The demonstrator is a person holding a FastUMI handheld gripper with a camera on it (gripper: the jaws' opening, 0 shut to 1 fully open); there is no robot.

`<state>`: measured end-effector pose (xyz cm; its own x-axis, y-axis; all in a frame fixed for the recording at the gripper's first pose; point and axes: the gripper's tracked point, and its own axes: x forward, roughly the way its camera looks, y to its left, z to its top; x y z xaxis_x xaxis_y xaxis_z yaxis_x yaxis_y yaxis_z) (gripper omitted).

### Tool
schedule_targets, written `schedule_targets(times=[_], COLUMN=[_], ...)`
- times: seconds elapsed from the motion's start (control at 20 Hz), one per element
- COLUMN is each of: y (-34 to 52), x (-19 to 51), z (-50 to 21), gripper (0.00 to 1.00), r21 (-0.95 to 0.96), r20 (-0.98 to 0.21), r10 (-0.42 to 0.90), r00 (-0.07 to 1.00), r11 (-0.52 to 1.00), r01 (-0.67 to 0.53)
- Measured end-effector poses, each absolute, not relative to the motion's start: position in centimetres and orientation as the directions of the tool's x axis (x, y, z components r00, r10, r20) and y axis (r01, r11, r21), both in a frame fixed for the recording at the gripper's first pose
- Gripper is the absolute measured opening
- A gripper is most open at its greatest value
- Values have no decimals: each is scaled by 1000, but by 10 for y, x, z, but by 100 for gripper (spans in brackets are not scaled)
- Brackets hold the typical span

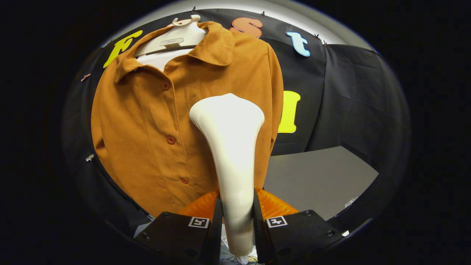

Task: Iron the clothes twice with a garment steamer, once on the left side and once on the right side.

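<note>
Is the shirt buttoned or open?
Buttoned: the shirt has its placket closed down the front; gripper shut on the steamer.

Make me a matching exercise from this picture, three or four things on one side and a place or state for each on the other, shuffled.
Things:
1. steamer
2. shirt
3. hanger
4. grey table

Descriptions:
A. inside the shirt's collar
B. gripped between the fingers
C. buttoned, hanging on the booth wall
D. beyond the fingers, beside the shirt's hem

Pairs: 1-B, 2-C, 3-A, 4-D
</note>
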<state>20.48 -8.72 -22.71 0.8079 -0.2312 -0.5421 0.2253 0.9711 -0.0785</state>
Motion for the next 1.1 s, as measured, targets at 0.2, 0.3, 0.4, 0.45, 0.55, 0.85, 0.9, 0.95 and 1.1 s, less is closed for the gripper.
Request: schedule_targets(times=[0.2,0.3,0.4,0.45,0.55,0.85,0.9,0.95,1.1], y=[-83,-83,-84,-84,-85,-87,-87,-86,-86], x=[201,199,198,197,194,185,184,181,175], z=[-246,-253,-261,-265,-272,-286,-288,-292,-305], gripper=[41,41,41,42,41,41,41,41,41], r21=[-87,-95,-101,-105,-110,-114,-115,-116,-116], r20=[-580,-598,-614,-621,-635,-673,-682,-691,-716], r10=[-237,-240,-244,-246,-250,-251,-250,-249,-243], r00=[779,765,751,744,731,696,688,679,655], r11=[969,969,967,967,966,965,965,965,966], r01=[230,230,232,233,235,237,237,236,232])
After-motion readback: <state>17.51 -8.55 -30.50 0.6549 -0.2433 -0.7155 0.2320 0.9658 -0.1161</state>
